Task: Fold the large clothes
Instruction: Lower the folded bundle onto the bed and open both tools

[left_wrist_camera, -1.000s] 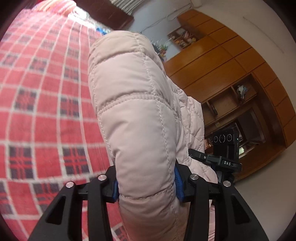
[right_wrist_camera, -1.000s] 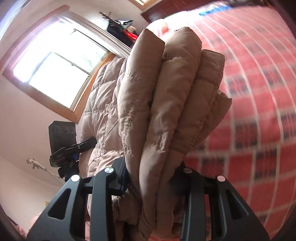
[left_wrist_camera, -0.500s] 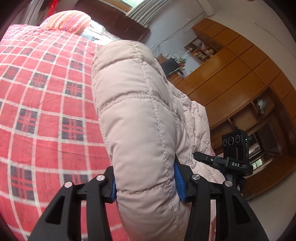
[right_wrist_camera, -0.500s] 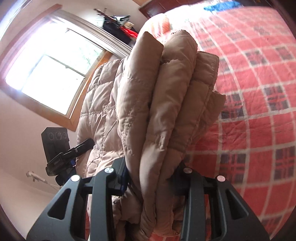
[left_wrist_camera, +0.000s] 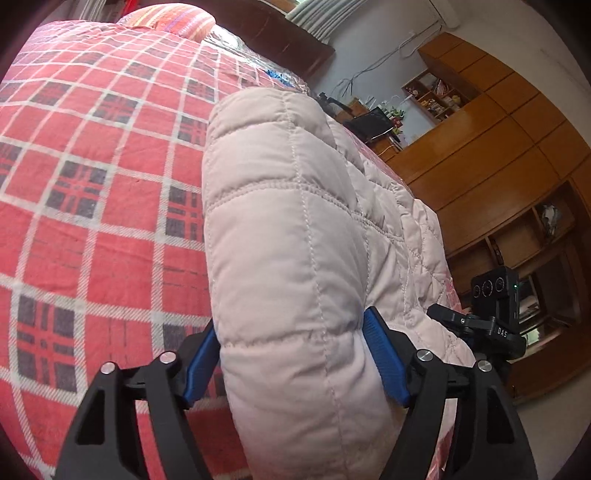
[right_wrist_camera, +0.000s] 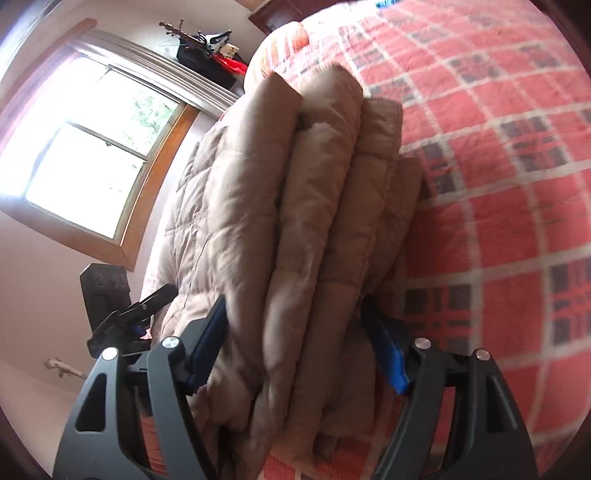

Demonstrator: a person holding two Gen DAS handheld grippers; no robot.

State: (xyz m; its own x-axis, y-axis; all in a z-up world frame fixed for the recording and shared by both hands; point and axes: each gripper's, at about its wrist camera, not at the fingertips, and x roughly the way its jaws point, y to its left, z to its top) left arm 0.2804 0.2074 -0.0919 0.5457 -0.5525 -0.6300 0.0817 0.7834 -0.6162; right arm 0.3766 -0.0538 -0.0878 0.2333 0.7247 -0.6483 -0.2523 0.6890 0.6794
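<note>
jacket: pale quilted padded jacket (left_wrist_camera: pixel 295 229), folded into a thick bundle, lies across the bed between the two tools; several stacked layers (right_wrist_camera: pixel 325 221) show at the right-hand end
jacket position: on the red plaid bedspread, near the bed's edge; cannot tell whether the held ends are lifted off the bed
left tool: left tool (left_wrist_camera: pixel 295 354) holds one rounded end of the jacket, blue pads (left_wrist_camera: pixel 384 354) pressed into the padding on both sides
right tool: right tool (right_wrist_camera: pixel 299 343) grips the layered end, blue pads (right_wrist_camera: pixel 388 354) against the outer folds, jaws set fairly wide around the thick stack
bed: bedspread (left_wrist_camera: pixel 92 206) red with white and dark checks; striped pillow (left_wrist_camera: pixel 170 18) at the far end by a dark headboard
room, left view: wooden wardrobe (left_wrist_camera: pixel 491 155) with open shelves; the other tool's camera (left_wrist_camera: pixel 495 295) beyond the jacket
room, right view: bright window (right_wrist_camera: pixel 88 147) with wood frame; coat rack (right_wrist_camera: pixel 207 40) beside it
</note>
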